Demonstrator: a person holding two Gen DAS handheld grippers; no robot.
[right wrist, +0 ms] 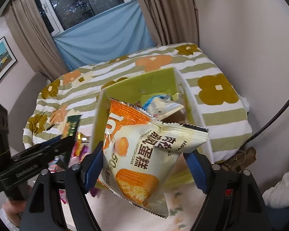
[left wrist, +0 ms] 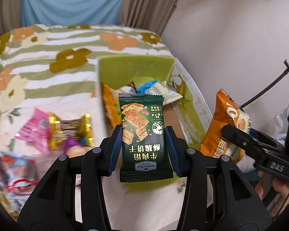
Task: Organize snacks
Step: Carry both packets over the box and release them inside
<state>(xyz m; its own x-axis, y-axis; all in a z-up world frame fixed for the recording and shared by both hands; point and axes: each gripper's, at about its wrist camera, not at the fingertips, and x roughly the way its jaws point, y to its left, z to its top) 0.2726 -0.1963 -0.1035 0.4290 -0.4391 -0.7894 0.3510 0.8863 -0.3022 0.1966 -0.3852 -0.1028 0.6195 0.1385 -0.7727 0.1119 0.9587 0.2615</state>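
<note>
**Two packets held before the green box**

Far left of the left wrist view: blurred loose snacks (left wrist: 54,130) on the flowered bedspread (left wrist: 48,57), pink, gold and purple wrappers running together, printing unreadable; lower ones cut off by the lens rim.

Centre of that view: left gripper (left wrist: 143,146) clamped narrow on a dark green cracker packet (left wrist: 142,127), blue pads pressing both long edges, packet upright with its print upside down. Bottom seam hanging free below the pads. Behind it, the green box (left wrist: 134,69) open on the bedspread, holding an orange packet, a blue-topped one and pale wrappers, all partly hidden behind the cracker packet and hard to tell apart.

Right of that view: right gripper (left wrist: 239,136) seen side-on, clamped on an orange and cream cake packet (left wrist: 221,127); far finger hidden behind the packet, a bare hand cut off at the lower edge.

Right wrist view, left side: left gripper (right wrist: 65,142) blurred, green cracker packet (right wrist: 72,127) only a smear above it.

Centre: right gripper (right wrist: 144,165) set fairly wide, pads pressing the sides of the cake packet (right wrist: 136,154), which covers the near wall of the green box (right wrist: 144,82). Box contents mostly hidden; a blue and white wrapper showing above.

Far right: white cloth, cut off by the rim.
</note>
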